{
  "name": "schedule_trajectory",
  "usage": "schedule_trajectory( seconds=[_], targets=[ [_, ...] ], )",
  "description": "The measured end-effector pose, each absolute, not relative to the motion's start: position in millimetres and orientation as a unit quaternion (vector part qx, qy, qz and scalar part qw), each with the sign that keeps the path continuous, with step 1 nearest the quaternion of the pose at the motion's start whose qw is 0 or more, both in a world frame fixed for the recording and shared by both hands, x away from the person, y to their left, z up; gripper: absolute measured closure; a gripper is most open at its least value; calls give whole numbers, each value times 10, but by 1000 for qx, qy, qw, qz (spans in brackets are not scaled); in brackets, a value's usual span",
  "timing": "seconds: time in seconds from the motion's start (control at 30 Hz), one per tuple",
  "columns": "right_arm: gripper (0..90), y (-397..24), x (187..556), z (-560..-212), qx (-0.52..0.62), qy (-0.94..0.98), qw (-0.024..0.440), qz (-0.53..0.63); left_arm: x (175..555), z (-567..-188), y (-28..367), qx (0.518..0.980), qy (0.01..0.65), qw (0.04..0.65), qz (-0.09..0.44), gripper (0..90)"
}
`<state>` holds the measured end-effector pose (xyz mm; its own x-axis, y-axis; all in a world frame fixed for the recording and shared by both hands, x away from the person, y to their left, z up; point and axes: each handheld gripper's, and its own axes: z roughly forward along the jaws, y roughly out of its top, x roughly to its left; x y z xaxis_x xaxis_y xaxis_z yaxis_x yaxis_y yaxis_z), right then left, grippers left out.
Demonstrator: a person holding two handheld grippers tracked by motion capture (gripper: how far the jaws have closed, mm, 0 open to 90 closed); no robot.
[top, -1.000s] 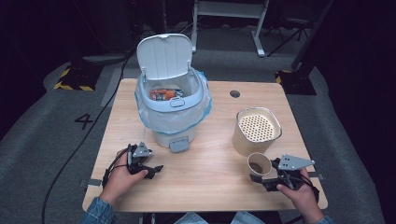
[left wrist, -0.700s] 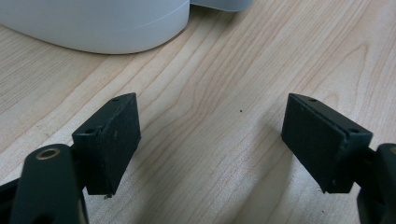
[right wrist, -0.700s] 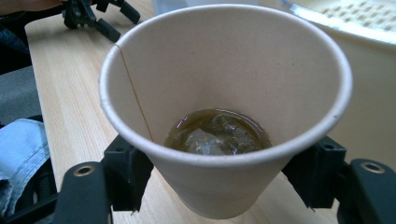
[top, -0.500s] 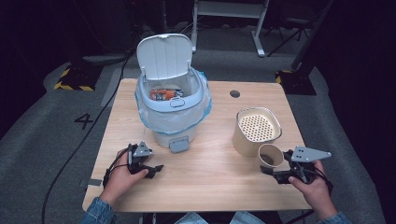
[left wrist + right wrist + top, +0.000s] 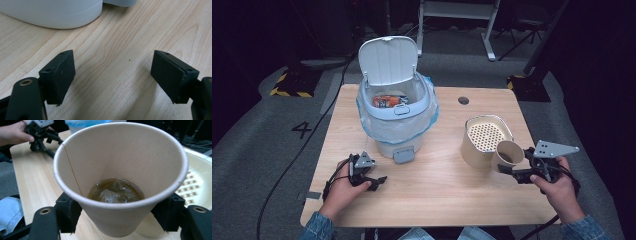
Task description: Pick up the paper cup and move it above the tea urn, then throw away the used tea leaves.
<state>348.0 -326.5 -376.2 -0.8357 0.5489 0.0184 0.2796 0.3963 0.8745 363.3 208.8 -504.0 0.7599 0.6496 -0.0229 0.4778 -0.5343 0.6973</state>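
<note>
the right tool point(image 5: 518, 171) pinches a paper cup point(image 5: 507, 155) of wet tea dregs upright at the near right, beside the strainer pot point(image 5: 486, 139), ready for draining; the left tool point(image 5: 374, 180) rests spread on the desk point(image 5: 447, 190)

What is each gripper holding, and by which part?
The right gripper clamps the paper cup by its lower sides; the left gripper holds nothing.

One paper cup point(image 5: 507, 154), one strainer container point(image 5: 484, 137), one bin point(image 5: 396, 107).
</note>
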Motion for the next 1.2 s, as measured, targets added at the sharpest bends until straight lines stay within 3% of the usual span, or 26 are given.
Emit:
schedule_trajectory(
  seconds=[0.43,1.2],
  targets=[
    [319,-3288,3825,-3503,264,819,162,483,3634,-5040,2088,867,325,357,121,203],
    [318,-3343,4296,-3506,282,814,206,465,3631,-5041,2085,866,329,357,122,202]
  ],
)
